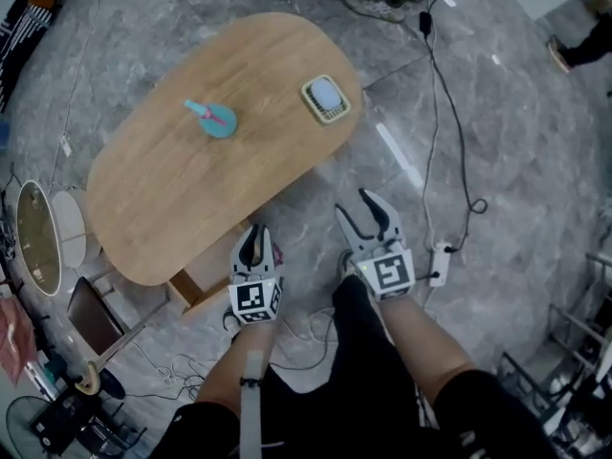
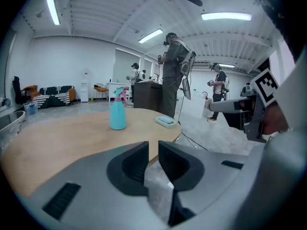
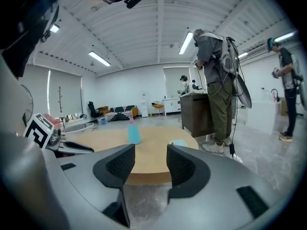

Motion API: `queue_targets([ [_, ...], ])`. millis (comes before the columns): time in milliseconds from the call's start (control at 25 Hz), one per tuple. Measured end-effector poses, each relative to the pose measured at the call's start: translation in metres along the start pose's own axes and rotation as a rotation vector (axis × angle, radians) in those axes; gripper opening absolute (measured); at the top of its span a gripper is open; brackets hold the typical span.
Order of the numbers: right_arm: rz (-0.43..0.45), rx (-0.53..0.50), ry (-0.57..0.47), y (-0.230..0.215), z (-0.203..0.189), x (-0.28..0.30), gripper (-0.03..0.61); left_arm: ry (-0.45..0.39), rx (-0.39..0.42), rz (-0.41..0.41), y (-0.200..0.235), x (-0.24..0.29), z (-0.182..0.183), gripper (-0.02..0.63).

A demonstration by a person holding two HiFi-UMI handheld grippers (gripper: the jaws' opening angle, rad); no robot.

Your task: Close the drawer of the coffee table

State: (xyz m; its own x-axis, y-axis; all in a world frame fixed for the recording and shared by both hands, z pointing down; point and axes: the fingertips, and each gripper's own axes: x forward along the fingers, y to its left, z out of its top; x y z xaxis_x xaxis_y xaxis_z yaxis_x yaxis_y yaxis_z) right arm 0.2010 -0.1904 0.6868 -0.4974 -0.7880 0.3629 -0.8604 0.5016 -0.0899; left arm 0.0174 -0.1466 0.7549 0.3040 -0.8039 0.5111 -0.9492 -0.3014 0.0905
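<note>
Judging by its plain wooden box, the drawer (image 1: 202,281) jutting out beneath the counter's (image 1: 182,199) near-left edge likely slid lightly if pushed on its stiff front, while the left hand-held gripper (image 1: 253,239) stood barely parted and the right hand-held gripper (image 1: 360,212) wide, both empty.

Bright, even light from ceiling tube lights (image 2: 225,16), one streak of their glare on the polished floor (image 1: 394,153), shadows soft and faint, all three views fisheye-bent with dark vignetted corners, nearest foreground soft and slightly smeared in both gripper views.
</note>
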Motion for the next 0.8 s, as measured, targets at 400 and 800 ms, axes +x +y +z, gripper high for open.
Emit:
queue_targets([
  [400,-0.064,0.044,-0.08,0.104,0.016,-0.016,0.209,-0.152,-0.068,0.04,0.078,-0.087,0.0,0.044],
  [800,0.137,-0.047,-0.057,0.256,0.009,0.029,0.209,-0.168,-0.114,0.228,0.209,-0.201,-0.047,0.048],
])
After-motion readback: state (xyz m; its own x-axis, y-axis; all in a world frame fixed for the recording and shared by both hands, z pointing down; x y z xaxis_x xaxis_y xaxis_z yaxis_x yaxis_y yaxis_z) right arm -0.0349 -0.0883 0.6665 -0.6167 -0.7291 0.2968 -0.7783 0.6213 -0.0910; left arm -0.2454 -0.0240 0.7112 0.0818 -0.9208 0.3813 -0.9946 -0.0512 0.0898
